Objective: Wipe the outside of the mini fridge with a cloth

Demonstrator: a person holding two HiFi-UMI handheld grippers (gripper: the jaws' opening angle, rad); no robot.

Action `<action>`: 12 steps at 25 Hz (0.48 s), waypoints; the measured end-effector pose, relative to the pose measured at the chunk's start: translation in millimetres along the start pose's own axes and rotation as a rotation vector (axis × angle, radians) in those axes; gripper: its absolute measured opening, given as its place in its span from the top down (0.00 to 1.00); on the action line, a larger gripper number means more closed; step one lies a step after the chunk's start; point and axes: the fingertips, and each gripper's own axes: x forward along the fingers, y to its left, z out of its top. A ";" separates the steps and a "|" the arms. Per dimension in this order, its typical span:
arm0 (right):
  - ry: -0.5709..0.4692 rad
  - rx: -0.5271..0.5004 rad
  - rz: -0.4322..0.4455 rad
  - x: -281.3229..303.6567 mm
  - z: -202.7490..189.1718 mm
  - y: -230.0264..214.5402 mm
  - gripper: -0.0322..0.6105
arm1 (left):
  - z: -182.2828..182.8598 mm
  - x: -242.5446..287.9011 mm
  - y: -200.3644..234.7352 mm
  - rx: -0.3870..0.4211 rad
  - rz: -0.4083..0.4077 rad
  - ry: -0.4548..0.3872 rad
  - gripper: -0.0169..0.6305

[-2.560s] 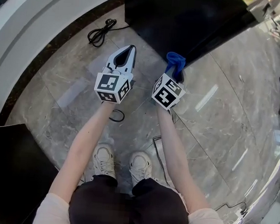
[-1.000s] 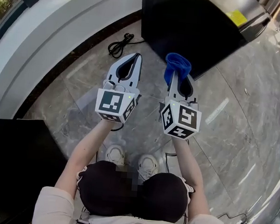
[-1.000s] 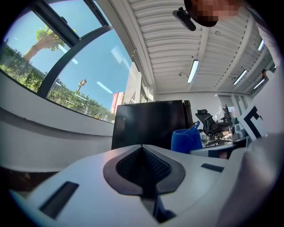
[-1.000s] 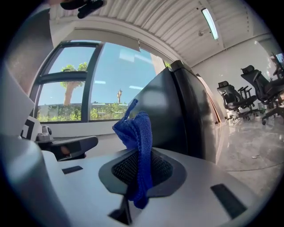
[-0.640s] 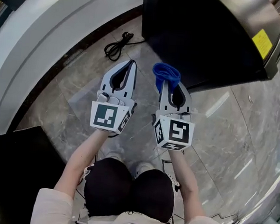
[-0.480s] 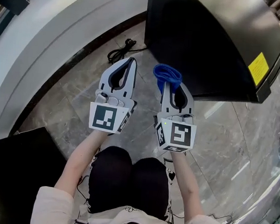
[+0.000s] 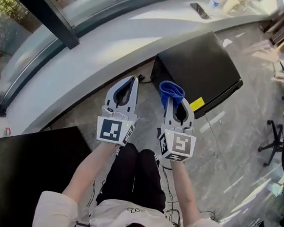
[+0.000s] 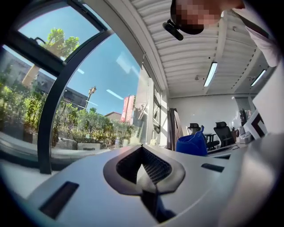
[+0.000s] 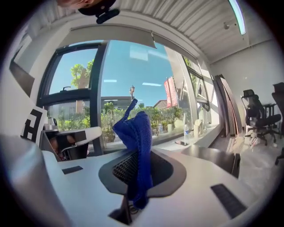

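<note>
The mini fridge [image 7: 199,71] is a black box on the floor against the curved white ledge, its top facing me. Both grippers are held up well above the floor, side by side, short of the fridge. My right gripper [image 7: 172,100] is shut on a blue cloth [image 7: 171,91] that sticks up bunched from its tips; in the right gripper view the cloth [image 9: 136,133] hangs folded between the jaws, with the fridge top [image 9: 208,156] low at the right. My left gripper [image 7: 133,79] is shut with nothing in it, its tips [image 8: 142,148] meeting.
A curved white ledge [image 7: 114,32] under tall windows runs behind the fridge, with a phone [image 7: 199,11] and a bottle [image 7: 215,1] on it. A large black block [image 7: 25,170] lies at lower left. Office chairs [image 7: 273,140] stand at the right. Cables trail on the marble floor.
The camera and both grippers have risen well above the floor, so the fridge looks smaller and farther. The right gripper keeps its hold on the blue cloth; the left stays shut.
</note>
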 end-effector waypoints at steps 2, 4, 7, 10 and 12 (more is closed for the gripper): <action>-0.018 -0.004 0.008 -21.2 87.6 6.5 0.85 | 86.2 -4.5 -10.3 -0.001 0.011 -0.004 0.97; -0.023 0.009 0.010 -49.9 167.1 13.6 0.86 | 164.6 -16.4 -23.3 -0.001 0.015 0.006 0.97; -0.025 0.015 0.018 -97.8 264.7 25.4 0.85 | 260.1 -39.1 -43.3 -0.016 0.016 0.019 0.97; -0.023 0.068 0.055 -135.0 323.9 31.9 0.85 | 321.1 -54.0 -58.5 -0.064 0.023 0.000 0.97; -0.026 0.150 0.063 -154.8 340.9 28.9 0.85 | 341.8 -64.1 -70.3 -0.088 0.017 -0.015 0.97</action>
